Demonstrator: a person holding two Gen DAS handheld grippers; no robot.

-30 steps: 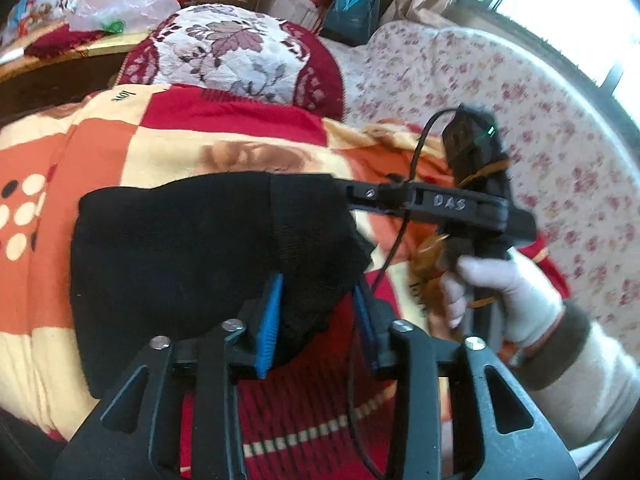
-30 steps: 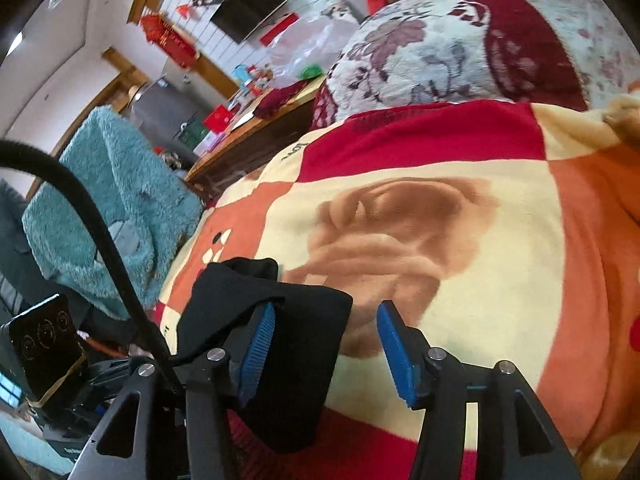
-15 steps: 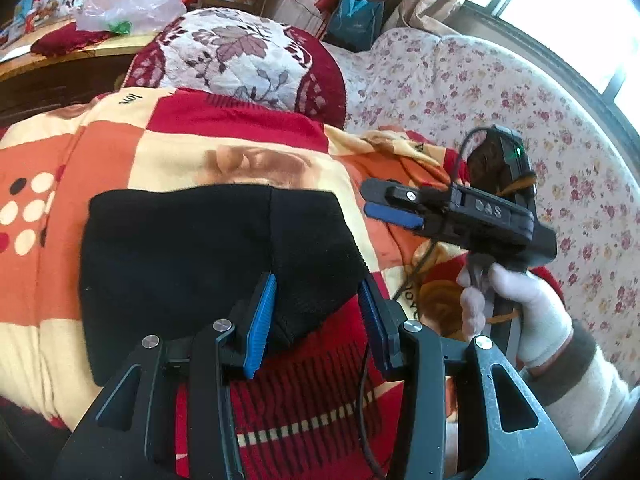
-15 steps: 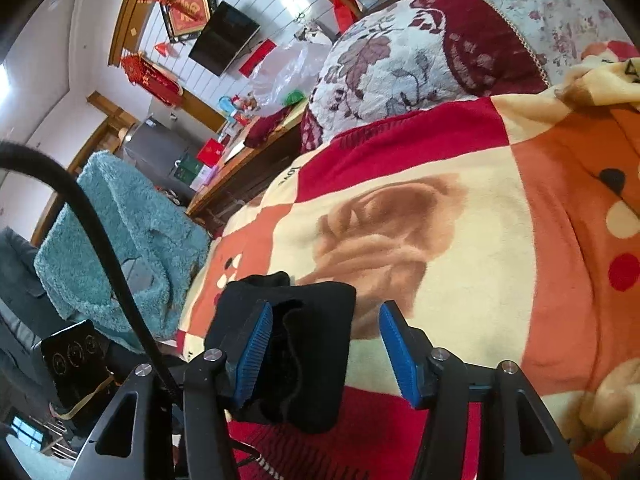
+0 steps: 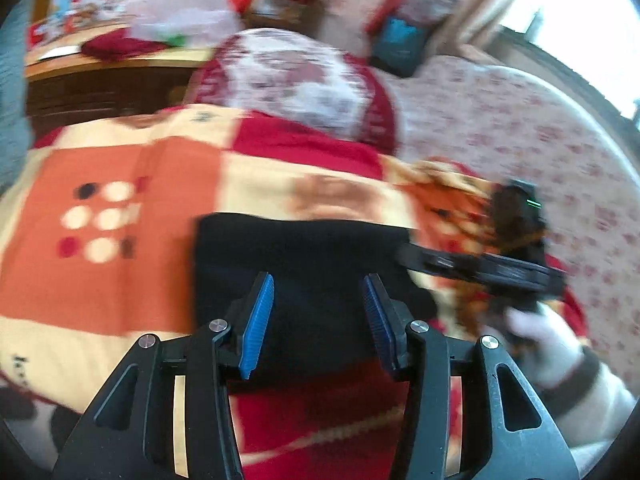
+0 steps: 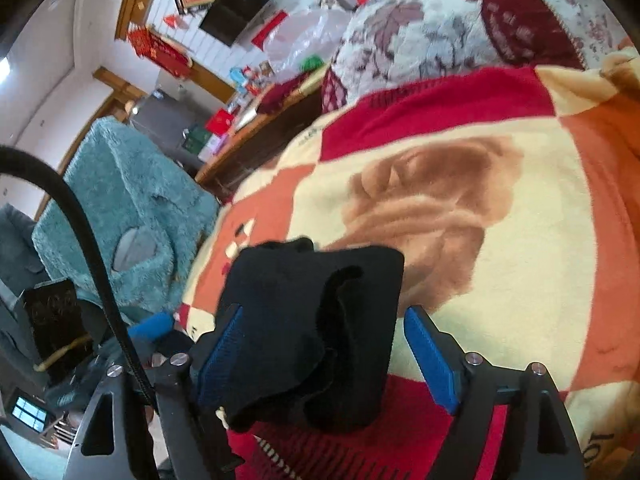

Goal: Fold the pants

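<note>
The black pants [image 5: 304, 264] lie folded into a compact block on the patterned blanket [image 5: 120, 208]. My left gripper [image 5: 316, 316] is open, its blue pads either side of the near edge of the block, holding nothing. My right gripper [image 6: 328, 352] is open too; in its own view the end of the folded pants [image 6: 316, 320] bulges between its pads. In the left wrist view the right gripper [image 5: 404, 256] reaches in from the right to the pants' right edge, held by a white-gloved hand [image 5: 540, 344].
A floral red and white cushion [image 5: 296, 80] lies behind the blanket. A floral sofa cover [image 5: 520, 140] runs along the right. A teal fluffy chair [image 6: 120, 216] and a wooden table [image 6: 256, 132] stand to the left of the bed.
My left gripper opened wider, let the pants go and drew back a little. The right gripper moved back in to the right edge. The pants now lie flatter and squarer.
</note>
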